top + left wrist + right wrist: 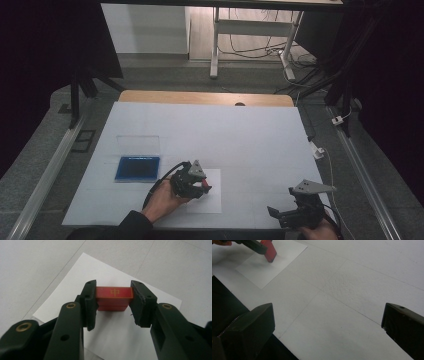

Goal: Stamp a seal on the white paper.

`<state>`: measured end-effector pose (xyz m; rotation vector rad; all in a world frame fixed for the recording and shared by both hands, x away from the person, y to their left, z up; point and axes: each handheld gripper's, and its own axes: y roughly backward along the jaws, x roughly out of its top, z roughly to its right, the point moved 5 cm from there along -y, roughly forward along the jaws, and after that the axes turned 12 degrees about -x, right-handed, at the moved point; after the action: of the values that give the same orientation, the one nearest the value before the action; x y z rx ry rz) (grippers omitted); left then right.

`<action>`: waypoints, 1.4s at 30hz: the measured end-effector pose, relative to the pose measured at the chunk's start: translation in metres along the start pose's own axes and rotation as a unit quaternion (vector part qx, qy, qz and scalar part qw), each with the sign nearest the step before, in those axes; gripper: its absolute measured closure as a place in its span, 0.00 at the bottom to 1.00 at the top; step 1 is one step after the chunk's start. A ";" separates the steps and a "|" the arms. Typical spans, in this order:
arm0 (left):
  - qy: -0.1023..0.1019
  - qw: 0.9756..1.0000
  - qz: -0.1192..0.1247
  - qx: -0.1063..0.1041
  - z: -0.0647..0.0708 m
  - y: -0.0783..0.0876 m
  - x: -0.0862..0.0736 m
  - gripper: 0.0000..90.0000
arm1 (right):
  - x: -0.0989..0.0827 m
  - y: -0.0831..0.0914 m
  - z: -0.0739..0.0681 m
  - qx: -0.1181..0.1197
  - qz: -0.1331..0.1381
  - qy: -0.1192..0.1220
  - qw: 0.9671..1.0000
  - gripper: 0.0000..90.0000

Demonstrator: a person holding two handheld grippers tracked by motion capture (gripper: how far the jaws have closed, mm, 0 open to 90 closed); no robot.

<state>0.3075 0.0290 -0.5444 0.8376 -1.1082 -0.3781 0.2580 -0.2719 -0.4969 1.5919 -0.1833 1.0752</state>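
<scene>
Black jaws of the left gripper [113, 302] pinch a red stamp block [114, 298] over white paper [110, 270]; the right gripper [329, 322] gapes, with a blue ink pad case [137, 168] well apart.

A red rectangular block [114, 298] is sitting clamped between two black jaws, its top face showing a thin gold border and a gold character. It is standing on, or perhaps just above, a white sheet of paper [117, 340]; contact is hard to judge. The sheet is lying flat on the table near the front edge, slightly right of a blue pad.
</scene>
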 end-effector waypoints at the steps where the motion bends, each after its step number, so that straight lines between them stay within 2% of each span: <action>1: -0.002 1.000 -0.001 0.004 0.001 0.000 0.000 0.65 | 0.000 0.000 0.000 -0.001 -0.001 0.000 1.000 0.00; 4: 0.000 1.000 0.005 0.016 0.004 -0.001 -0.001 0.66 | 0.000 0.000 -0.001 0.000 -0.001 0.000 1.000 0.00; 8: -0.011 1.000 0.001 0.029 0.007 -0.002 -0.001 0.66 | 0.000 0.000 -0.001 0.001 -0.003 0.001 1.000 0.00; 17: 0.016 1.000 0.016 -0.015 -0.003 0.000 -0.003 0.66 | 0.000 0.000 -0.001 0.000 -0.004 0.003 1.000 0.00; 25: -0.001 1.000 0.009 0.005 0.002 -0.001 -0.003 0.66 | 0.000 -0.001 -0.001 0.001 -0.005 0.004 1.000 0.00; 31: 0.017 0.999 0.018 -0.026 -0.005 0.000 -0.004 0.66 | 0.000 -0.001 -0.001 0.001 -0.005 0.004 1.000 0.00; 33: 0.013 0.999 0.018 -0.024 -0.005 0.000 -0.004 0.66 | 0.000 -0.001 -0.001 0.001 -0.005 0.003 1.000 0.00; 36: 0.002 1.000 0.010 -0.003 0.000 -0.001 -0.002 0.66 | 0.000 -0.001 -0.001 0.001 -0.006 0.004 1.000 0.00; 42: 0.002 1.000 0.010 -0.013 -0.002 -0.001 -0.002 0.65 | 0.000 -0.001 -0.001 0.000 -0.007 0.006 1.000 0.00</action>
<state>0.3090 0.0305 -0.5464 0.8040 -1.1055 -0.3723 0.2579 -0.2704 -0.4981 1.5843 -0.1639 1.0733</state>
